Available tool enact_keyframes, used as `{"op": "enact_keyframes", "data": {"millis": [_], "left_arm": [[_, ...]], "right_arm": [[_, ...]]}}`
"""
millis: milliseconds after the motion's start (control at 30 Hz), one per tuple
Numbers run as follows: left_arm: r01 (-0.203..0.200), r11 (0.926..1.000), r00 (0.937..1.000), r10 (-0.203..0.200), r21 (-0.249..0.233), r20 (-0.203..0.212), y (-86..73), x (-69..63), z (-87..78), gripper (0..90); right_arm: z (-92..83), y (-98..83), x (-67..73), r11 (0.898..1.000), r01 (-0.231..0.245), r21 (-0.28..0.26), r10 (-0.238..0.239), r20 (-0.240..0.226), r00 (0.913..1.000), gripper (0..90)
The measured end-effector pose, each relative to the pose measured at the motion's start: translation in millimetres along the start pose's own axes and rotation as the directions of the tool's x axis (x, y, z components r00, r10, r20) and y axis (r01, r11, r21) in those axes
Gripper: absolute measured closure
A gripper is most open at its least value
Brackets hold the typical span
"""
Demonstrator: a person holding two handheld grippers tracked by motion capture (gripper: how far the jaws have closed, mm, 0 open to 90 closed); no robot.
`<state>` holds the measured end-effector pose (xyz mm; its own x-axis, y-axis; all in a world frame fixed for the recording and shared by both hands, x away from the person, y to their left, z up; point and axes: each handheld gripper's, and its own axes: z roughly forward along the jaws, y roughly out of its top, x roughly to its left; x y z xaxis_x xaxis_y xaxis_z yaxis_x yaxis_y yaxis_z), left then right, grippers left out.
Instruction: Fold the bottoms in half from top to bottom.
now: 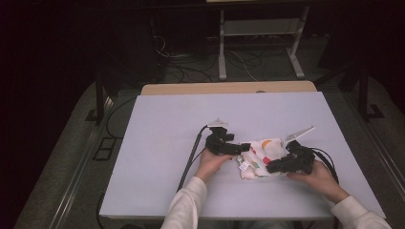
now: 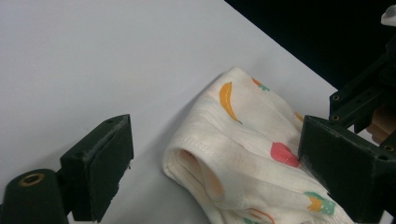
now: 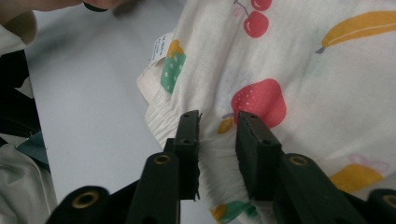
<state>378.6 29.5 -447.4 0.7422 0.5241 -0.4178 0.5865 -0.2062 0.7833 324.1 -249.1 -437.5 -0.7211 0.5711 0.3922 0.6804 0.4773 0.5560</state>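
A dark room surrounds a pale tabletop [image 1: 157, 143], with cables on the floor beyond it and the legs of a white frame [image 1: 222, 57] at the back. No container stands on the surface. A small folded white cloth [image 1: 260, 155] printed with fruit lies on the near right part of the tabletop, between the person's two hands.

In the high view the left tongs [image 1: 244, 147] reach the cloth's left edge and the right tongs [image 1: 272, 167] lie at its near right side, each held in a hand with a cream sleeve [image 1: 188, 205] behind.

The left gripper view shows what the high view cannot: those tongs stand wide apart, straddling the cloth's rolled, layered edge, with bananas and a red fruit printed on it. The right gripper view shows the right tongs drawn close together, a fold of cloth bunched between them, apparently pinched. It also shows cherries, a strawberry, bananas and a small white label [image 3: 161, 46] at the hem.
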Motion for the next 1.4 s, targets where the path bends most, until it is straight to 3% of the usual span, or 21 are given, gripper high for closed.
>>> {"op": "enact_keyframes", "data": {"millis": [333, 800, 933, 1167, 1400], "left_arm": [[-0.023, 0.9995, 0.9995, 0.024, 0.021, -0.018, 4.9, -1.8, -4.6, 3.7], [-0.063, 0.997, 0.997, 0.065, 0.046, -0.043, 12.1, -3.5, -14.3, 1.3], [-0.086, 0.995, 0.9947, 0.089, 0.051, -0.051, 18.0, -4.3, -19.2, 0.6], [-0.107, 0.992, 0.9916, 0.111, 0.067, -0.066, 27.2, -6.1, -24.8, 0.0], [-0.128, 0.9888, 0.9888, 0.133, 0.076, -0.067, 35.5, -6.9, -29.3, 0.0]], "right_arm": [[-5.6, -0.7, 2.2, 1.0, 0.002, -0.031, -0.002, -0.002, 1.0, 39.3], [-29.3, 3.6, -0.3, 0.996, -0.006, -0.091, 0.009, 0.032, 0.9994, 13.0], [-35.7, 5.8, -2.5, 0.995, -0.008, -0.102, 0.015, 0.062, 0.998, 10.2], [-44.1, 9.5, -7.3, 0.994, -0.007, -0.113, 0.015, 0.068, 0.9976, 0.3], [-53.5, 17.0, -10.2, 0.993, 0.008, -0.117, 0.001, 0.081, 0.9967, 0.0]]}}
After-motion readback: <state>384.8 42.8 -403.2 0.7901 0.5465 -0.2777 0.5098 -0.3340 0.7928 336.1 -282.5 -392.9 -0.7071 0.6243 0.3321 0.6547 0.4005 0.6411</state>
